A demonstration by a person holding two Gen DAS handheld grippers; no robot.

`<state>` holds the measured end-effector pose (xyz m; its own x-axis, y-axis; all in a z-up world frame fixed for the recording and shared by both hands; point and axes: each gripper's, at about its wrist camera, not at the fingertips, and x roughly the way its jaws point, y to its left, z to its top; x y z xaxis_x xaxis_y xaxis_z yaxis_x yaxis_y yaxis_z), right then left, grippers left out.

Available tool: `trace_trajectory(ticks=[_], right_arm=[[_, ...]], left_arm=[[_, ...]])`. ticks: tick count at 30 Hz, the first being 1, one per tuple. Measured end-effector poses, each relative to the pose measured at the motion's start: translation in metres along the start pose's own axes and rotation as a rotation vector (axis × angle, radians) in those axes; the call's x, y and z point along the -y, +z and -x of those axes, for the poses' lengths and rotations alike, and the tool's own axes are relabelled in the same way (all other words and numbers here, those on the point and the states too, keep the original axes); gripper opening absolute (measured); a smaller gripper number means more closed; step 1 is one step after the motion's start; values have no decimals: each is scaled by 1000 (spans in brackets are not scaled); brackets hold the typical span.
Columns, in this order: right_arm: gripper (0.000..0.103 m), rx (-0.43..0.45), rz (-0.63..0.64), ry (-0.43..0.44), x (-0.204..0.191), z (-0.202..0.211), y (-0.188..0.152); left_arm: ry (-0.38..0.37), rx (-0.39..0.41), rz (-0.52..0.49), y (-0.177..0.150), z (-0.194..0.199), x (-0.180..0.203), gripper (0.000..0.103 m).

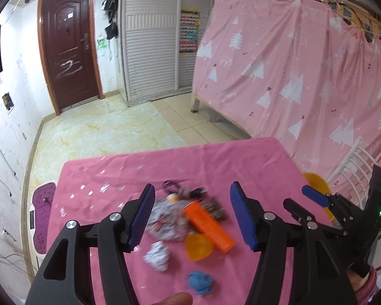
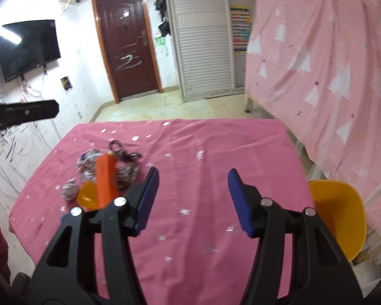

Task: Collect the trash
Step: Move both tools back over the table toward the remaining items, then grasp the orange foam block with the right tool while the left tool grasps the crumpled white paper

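A heap of trash lies on the pink tablecloth (image 1: 109, 175): an orange box (image 1: 210, 226), a crumpled printed wrapper (image 1: 167, 218), a small paper ball (image 1: 158, 255), an orange round lid (image 1: 199, 246), a blue crumpled scrap (image 1: 200, 282), a dark wrapper (image 1: 217, 209) and dark cords (image 1: 183, 190). My left gripper (image 1: 192, 189) hovers over the heap, open, its pads touching nothing. My right gripper (image 2: 193, 174) is open over bare cloth, with the orange box (image 2: 105, 180) and the paper ball (image 2: 69, 190) to its left. The left wrist view also catches the right gripper (image 1: 298, 198) at the right edge.
A yellow chair (image 2: 340, 216) stands at the table's right side. Behind it hangs a pink curtain (image 2: 330, 76) over a bed frame. A purple mat (image 1: 42, 211) lies on the floor left of the table. Tiled floor runs to a brown door (image 2: 127, 45).
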<state>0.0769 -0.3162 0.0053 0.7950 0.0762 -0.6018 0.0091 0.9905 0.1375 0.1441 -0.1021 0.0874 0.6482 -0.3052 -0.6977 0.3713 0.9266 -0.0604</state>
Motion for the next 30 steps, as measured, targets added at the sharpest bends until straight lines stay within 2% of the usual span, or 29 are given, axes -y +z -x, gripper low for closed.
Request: trace_trajectory(ticks=[6,13,26,30], right_arm=[[54,-52,62,53,-36,-20,-3],[54,-98,117,81,-66,-36,-6],[54,-147,162,82,-86,-47,-16],[54,-153,167,88,-88,-48,-15]], left_arm=[[19,-41,34,-26,-9,-38,56],[2,-77,75,-45,-22,-66,56],[-56,-181,-15,-82,-60,-55,55],[-70,-202,-16,-86,-70,-53,46]])
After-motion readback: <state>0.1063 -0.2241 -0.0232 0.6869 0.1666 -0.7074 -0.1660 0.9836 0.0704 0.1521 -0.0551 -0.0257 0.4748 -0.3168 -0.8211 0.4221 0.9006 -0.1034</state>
